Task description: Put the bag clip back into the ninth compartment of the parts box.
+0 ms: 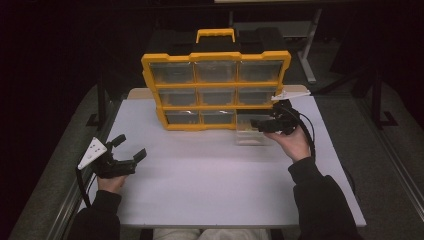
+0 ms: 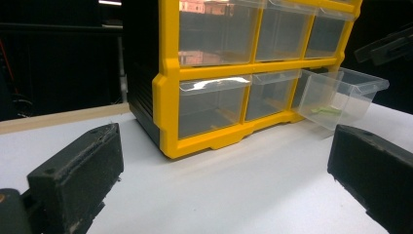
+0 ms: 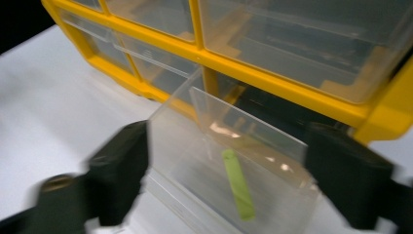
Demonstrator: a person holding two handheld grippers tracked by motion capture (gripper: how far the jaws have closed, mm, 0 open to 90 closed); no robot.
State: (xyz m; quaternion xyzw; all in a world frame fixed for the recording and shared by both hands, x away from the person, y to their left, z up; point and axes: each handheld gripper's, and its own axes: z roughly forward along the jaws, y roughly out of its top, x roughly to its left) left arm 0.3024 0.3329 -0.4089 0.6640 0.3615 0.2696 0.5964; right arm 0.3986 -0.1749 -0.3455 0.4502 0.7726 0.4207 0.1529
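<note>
Drawers of clear plastic fill a yellow-framed parts organiser (image 1: 216,90) standing upright at the far centre of a white table (image 1: 210,185), its carry handle rising at the top of the high view. The bottom-right drawer (image 1: 251,131) is drawn out toward the person and rests on the tabletop just in front of its slot, apparently pulled out so that its contents can be reached. Seen from the right gripper view, a slim green strip (image 3: 238,184) lies flat on the drawer's floor, lower centre of the frame, with a clear divider wall standing behind it. The right gripper (image 1: 263,125), at centre right of the high view, hovers above the drawer with its jaws spread wide to either side of the front wall and gripping nothing; the pads stand apart from the plastic, a stance that suggests the drawer has been let go. The left gripper (image 1: 129,148), lower left in the high view, rests low over bare table well away from the organiser, jaws also wide and empty, seemingly parked while the other hand does the work.
</note>
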